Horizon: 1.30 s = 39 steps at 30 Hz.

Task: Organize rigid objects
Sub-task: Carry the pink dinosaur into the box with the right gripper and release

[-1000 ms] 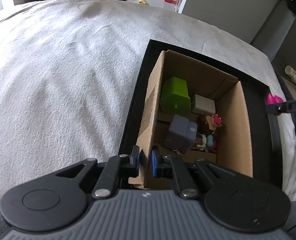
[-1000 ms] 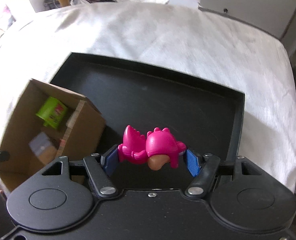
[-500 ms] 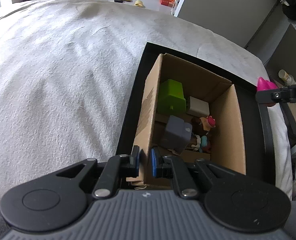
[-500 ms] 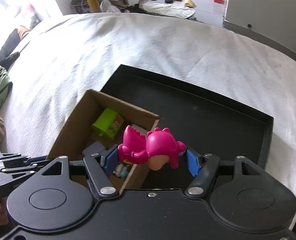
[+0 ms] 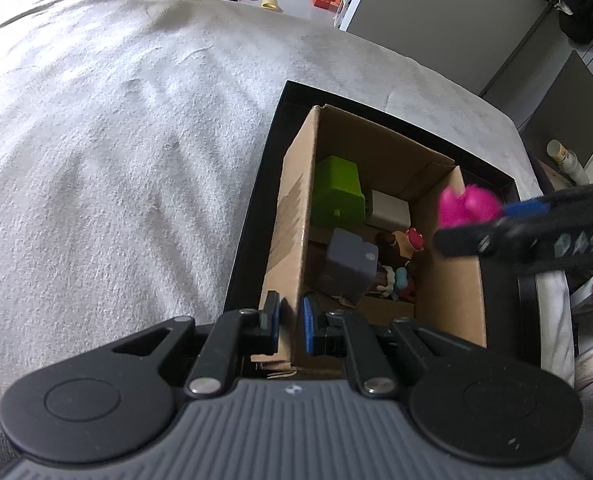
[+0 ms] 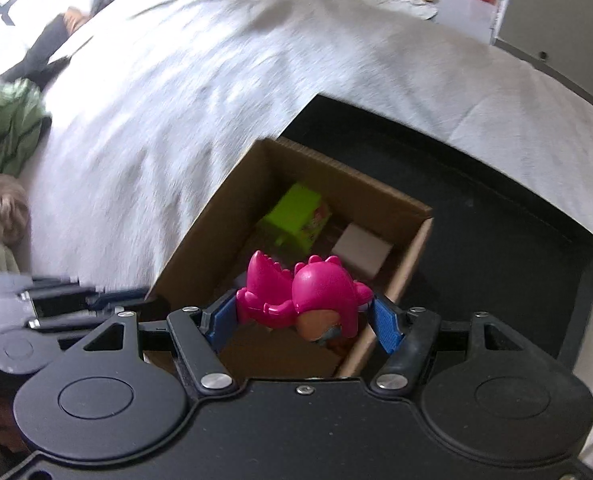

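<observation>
We record the scene from left to right. The left gripper (image 5: pixel 290 322) is pressed shut on the near left wall of the cardboard box (image 5: pixel 292 224), pinching the corrugated edge between its blue pads and steadying it. The box stands inside a black tray (image 5: pixel 252 216) on a white bedcover (image 5: pixel 116 140). It already holds a green block (image 5: pixel 338 196), a white block (image 5: pixel 390 214), a grey block (image 5: pixel 350 266) and a small figurine (image 5: pixel 400 264).

Further right, the right gripper (image 6: pixel 304 320) is clamped on a pink dinosaur toy (image 6: pixel 308 296); its blue pads press the toy's two ends, so the toy's long axis runs across the jaws, roughly level. In the right wrist view the toy hangs over the near half of the open box, above the contents and clear of the walls as far as we can tell. In the left wrist view it appears just above the box's right wall.

We judge that the drop point lies almost directly beneath the toy, slightly toward the box's left wall. The right hand alone carries the toy.
</observation>
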Tool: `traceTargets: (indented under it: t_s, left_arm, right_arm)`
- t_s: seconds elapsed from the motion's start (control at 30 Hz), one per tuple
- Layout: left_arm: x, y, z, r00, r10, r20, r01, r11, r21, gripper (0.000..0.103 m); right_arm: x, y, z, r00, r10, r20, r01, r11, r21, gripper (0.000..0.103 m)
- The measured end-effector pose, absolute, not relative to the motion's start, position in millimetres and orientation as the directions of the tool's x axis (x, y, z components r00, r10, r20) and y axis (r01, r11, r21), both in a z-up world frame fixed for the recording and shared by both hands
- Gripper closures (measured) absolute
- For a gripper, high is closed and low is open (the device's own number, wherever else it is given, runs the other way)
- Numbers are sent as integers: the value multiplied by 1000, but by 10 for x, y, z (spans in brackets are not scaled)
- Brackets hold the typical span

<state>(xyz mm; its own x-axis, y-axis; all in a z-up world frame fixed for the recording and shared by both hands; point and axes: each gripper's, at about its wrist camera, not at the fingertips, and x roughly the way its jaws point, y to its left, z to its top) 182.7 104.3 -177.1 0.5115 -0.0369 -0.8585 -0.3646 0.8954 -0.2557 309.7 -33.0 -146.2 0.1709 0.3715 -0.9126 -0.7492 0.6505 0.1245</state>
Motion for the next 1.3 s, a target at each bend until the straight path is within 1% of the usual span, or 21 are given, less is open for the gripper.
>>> traceTargets:
  t_s: [0.3,0.43,0.7,1.3]
  left_arm:
    - [1816,1082,-1781,518,-56,-854,-364,889,-279,92]
    - [1809,1111,-1789,521,-67,-851,-365,884,-293,92]
    - [1815,1132,-1803,517,-77,-852,-360,884,-298,92]
    - [1811,1108,-1786,514,-66,-855,-359,889,-285,92]
  right_arm:
    - [2946,-109,-1697,119,298,-947,-773,626,100,36]
    - [2934,-59,-1830,61,273,-960,-757,639,134,36]
    - [2926,14,-2068,44,187,-981,-738,669,94,36]
    - [2869,101,-2156,82,178,-981,-737,673,61,35]
